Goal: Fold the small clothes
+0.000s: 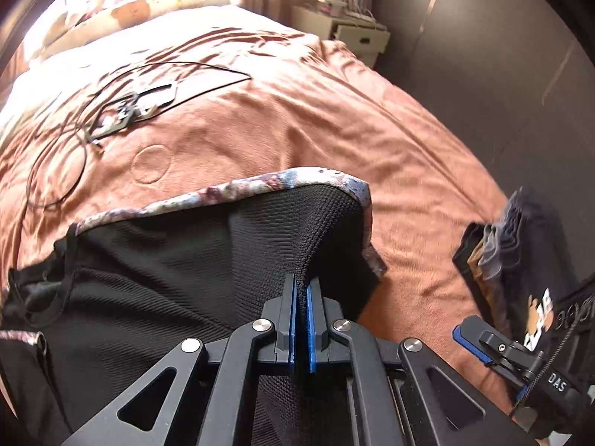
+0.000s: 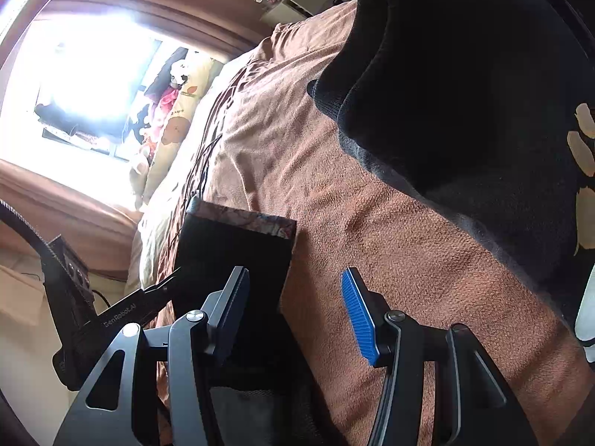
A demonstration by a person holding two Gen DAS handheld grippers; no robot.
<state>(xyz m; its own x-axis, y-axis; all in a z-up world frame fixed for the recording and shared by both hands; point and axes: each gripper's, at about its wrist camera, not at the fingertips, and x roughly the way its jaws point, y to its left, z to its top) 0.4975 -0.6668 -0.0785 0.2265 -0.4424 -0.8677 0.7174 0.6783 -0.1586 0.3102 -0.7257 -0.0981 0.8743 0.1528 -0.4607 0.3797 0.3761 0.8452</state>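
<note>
While working at the near edge of the bed (image 1: 372, 119), seeming to be partway through the folding rather than starting or finishing it. Handling a black garment (image 1: 167, 278) with a floral trim, lying spread over the near part of the bed, its trimmed edge facing up the bed and its knit side showing; looking unfinished, being broad, loose and rumpled toward the bed's near left. Keeping a stack of folded clothes (image 1: 520, 245) at the bed's right edge, dark and grey layers lying squared on one another, so judging those pieces as done. Pinching a ridge of the black knit with the left gripper (image 1: 301, 286), jaws closed tight on the fabric and drawing it up into a small tent above the bed. Holding the right gripper (image 2: 293, 278) low over the bed's brown cover, just beside the garment's right edge, jaws standing about half apart and pressing on nothing. Leaving, by this reading, the fold itself to carry over, the garment to flatten, and its move onto the stack. Ignoring thin black cables (image 1: 111, 111) lying farther up the bed.
</note>
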